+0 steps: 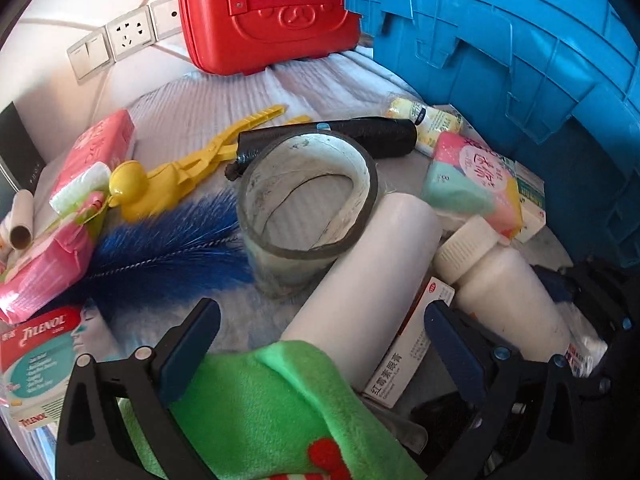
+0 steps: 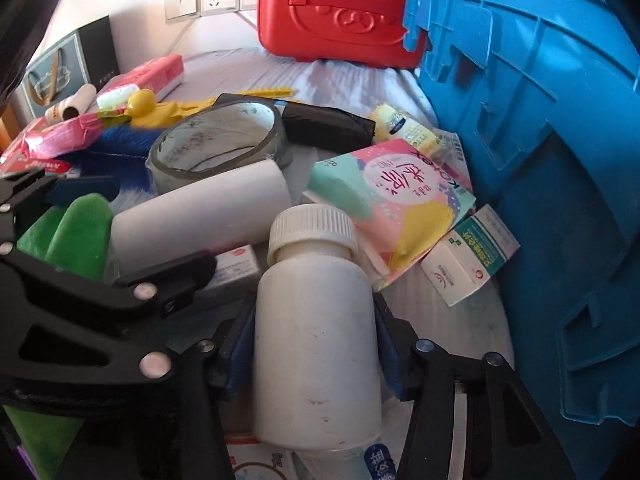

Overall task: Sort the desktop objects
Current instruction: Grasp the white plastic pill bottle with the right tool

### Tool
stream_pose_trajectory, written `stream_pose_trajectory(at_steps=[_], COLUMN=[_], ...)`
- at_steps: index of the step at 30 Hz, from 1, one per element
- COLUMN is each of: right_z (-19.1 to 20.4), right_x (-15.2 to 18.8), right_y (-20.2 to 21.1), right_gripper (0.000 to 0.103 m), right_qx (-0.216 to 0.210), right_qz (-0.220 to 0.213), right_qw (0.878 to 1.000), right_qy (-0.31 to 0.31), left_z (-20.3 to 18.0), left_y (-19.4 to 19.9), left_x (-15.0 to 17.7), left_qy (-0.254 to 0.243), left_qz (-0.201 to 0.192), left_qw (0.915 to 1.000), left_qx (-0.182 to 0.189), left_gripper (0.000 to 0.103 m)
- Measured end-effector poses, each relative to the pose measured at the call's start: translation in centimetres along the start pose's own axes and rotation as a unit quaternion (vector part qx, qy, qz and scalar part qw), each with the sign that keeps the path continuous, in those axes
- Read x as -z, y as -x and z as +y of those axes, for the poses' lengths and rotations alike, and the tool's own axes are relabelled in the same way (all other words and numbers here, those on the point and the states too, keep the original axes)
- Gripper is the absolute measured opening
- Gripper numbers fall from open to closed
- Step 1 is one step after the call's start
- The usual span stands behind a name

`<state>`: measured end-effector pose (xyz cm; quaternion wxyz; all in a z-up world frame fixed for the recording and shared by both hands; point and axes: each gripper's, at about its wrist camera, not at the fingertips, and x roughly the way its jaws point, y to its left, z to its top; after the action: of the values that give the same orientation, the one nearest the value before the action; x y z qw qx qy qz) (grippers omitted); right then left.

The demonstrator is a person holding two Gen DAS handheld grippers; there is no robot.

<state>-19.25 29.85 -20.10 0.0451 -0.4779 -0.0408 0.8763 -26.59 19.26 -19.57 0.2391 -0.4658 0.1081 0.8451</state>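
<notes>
Down between my right gripper [image 2: 316,344] fingers sits the white pill bottle [image 2: 318,340], lying back toward me with its ribbed cap pointing away, and both blue pads are pressed against its sides, so I'm pinching it. My left gripper [image 1: 320,344] is low over the pile too, fingers spread wide, straddling the folded green cloth [image 1: 264,408] and the near end of the white tube [image 1: 368,280] without either pad clearly touching; from the right wrist view that gripper comes in from the left, just beside the bottle. Ahead, the grey tape roll [image 1: 308,208] stands on its edge, leaning against the white tube, with the blue bristle brush [image 1: 168,256] just to its left and the yellow plastic tongs [image 1: 180,168] behind that. A black roll [image 1: 360,136] lies across the back. The pastel tissue pack [image 2: 392,200] rests just beyond the bottle cap, a small green-and-white medicine box [image 2: 472,256] tucked under its right corner. The Tylenol box [image 1: 40,360] is at my left, pink packs [image 1: 96,152] further out. Everything lies on a pale ribbed cloth [image 1: 208,108]. The blue crate [image 2: 540,160] walls off the right, a red case [image 1: 264,12] stands against the white wall, sockets [image 1: 128,36] beside it.
</notes>
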Motion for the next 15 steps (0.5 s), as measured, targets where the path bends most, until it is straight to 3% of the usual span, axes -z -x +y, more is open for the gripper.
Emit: stream_pose_trajectory(at_steps=[6, 11, 15], right_z=[-0.2, -0.3, -0.5], right_x=[-0.1, -0.3, -0.3], right_y=[-0.2, -0.4, -0.9], right_gripper=[0.053, 0.055, 0.055], right_qx=[-0.003, -0.004, -0.007], right_qz=[0.002, 0.003, 0.012], right_qw=[1.000, 1.000, 1.000], right_qy=[-0.008, -0.003, -0.004], left_z=[1.1, 0.4, 1.2], left_y=[-0.1, -0.9, -1.9], left_x=[-0.3, -1.1, -1.0], left_qy=[0.041, -0.012, 0.015], left_qz=[-0.002, 0.019, 0.029], left_qw=[0.9991, 0.9995, 0.9993], left_qx=[-0.003, -0.020, -0.017], left_gripper=[0.103, 0.103, 0.103])
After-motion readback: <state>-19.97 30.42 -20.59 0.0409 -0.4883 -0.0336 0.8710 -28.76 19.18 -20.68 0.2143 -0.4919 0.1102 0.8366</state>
